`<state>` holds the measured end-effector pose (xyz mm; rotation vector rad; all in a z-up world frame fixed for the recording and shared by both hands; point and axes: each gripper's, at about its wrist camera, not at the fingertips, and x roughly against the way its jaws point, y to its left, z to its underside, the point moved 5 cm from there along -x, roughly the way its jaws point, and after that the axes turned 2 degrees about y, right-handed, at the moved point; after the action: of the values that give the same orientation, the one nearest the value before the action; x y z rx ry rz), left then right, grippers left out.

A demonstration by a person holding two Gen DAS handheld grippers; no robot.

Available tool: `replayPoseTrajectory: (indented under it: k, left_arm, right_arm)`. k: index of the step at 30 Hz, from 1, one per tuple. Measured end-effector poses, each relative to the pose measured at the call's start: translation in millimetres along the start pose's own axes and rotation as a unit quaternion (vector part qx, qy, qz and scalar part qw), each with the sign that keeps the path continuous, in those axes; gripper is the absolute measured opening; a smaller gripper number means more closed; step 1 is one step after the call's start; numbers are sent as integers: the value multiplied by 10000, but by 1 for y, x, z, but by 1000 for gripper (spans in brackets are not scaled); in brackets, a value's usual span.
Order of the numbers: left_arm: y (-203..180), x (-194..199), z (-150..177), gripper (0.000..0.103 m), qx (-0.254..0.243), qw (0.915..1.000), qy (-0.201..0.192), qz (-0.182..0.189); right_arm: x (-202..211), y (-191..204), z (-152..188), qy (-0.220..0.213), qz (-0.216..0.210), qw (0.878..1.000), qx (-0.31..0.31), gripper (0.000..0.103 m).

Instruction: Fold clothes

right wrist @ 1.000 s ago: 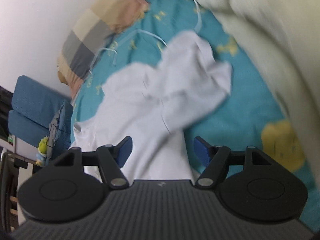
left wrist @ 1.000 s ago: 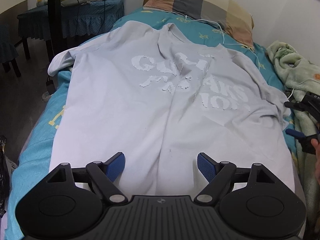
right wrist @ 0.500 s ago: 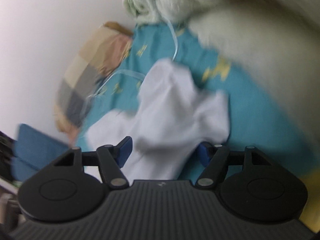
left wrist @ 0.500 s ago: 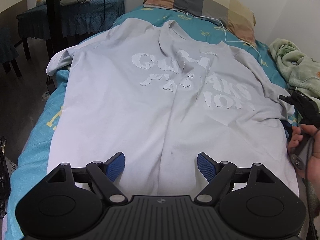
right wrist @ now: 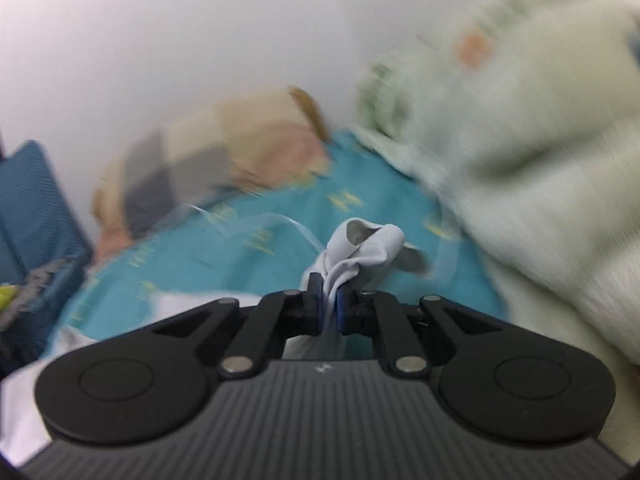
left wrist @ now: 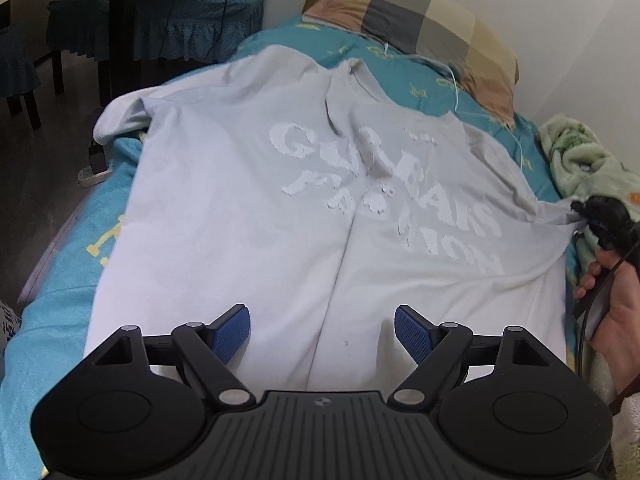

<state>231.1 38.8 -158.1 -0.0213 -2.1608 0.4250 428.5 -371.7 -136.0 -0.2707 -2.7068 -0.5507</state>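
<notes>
The right gripper (right wrist: 329, 306) has just closed its jaws, and now they pinch the sleeve (right wrist: 366, 246) of the grey shirt (left wrist: 248, 216); a bunch of the cloth sticks out beyond the pads (right wrist: 315, 300). In my judgement the step in hand is to carry this sleeve inward over the body of the shirt for the first fold. To do it well, the hand should lift only enough that the sleeve comes free from the sheet (left wrist: 48, 312), then move across in one flat arc, so the fold line comes straight along the side of the shirt. The pinch holds a crumpled bunch and not a flat edge, so the sleeve may land twisted; a small shake before laying down could help. The white cable (left wrist: 456, 80) lies near this shoulder and could be dragged along.

The left gripper (left wrist: 322, 330) has its jaws spread wide, with nothing between them. It hangs over the lower hem of the shirt, near the middle crease, and I cannot tell if it touches the cloth. It could press the hem down there, so the shirt does not slide when the sleeve is pulled.

The shirt lies spread flat on the bed, print side up, collar toward the pillow (left wrist: 416, 24). In the left view the right gripper (left wrist: 596, 216) is at the right edge of the shirt, beside the green blanket (left wrist: 580, 164), and the cloth stretches taut toward it.
</notes>
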Motion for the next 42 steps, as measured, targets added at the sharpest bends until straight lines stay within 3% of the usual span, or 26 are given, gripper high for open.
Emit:
replayPoseTrajectory:
  k: [4, 8, 12, 14, 16, 17, 18, 24, 30, 34, 37, 42]
  left_arm:
    - [12, 17, -9, 82, 211, 9994, -271, -26]
    - [29, 30, -16, 82, 426, 9978, -497, -87]
    - [41, 31, -17, 82, 627, 9969, -474, -99]
    - [40, 30, -17, 82, 618, 9970, -470, -66]
    - [35, 30, -18, 82, 510, 9975, -493, -54]
    - [33, 31, -18, 82, 457, 9977, -505, -42]
    - [31, 32, -18, 82, 416, 9977, -526, -29]
    - [13, 39, -12, 82, 91, 9982, -586, 77]
    - [-10, 57, 8, 82, -272, 9973, -540, 412]
    - [-30, 72, 28, 82, -596, 9950, -496, 629]
    - [-46, 79, 44, 82, -901, 9925, -490, 665]
    - [-67, 81, 70, 81, -1174, 9896, -388, 740]
  right_arm:
    - [20, 109, 9, 16, -1072, 9892, 1003, 10]
    - [28, 189, 78, 661, -2091, 9589, 1801, 10]
    - [16, 202, 137, 1456, -2207, 9478, 1784, 11]
    - [12, 199, 148, 1666, -2121, 9451, 1847, 15]
    - [22, 190, 143, 1648, -2173, 9454, 1787, 40]
    - [31, 186, 137, 1598, -2217, 9465, 1718, 57]
    - [43, 182, 130, 1519, -2263, 9483, 1623, 66]
    - [129, 144, 76, 1383, -2242, 9537, 1453, 66]
    - [236, 87, 35, 1629, -1977, 9591, 1202, 67]
    - [296, 49, 35, 1655, -1947, 9622, 940, 67]
    - [330, 32, 46, 1416, -1884, 9676, 910, 67]
    - [344, 10, 64, 1349, -1761, 9722, 752, 67]
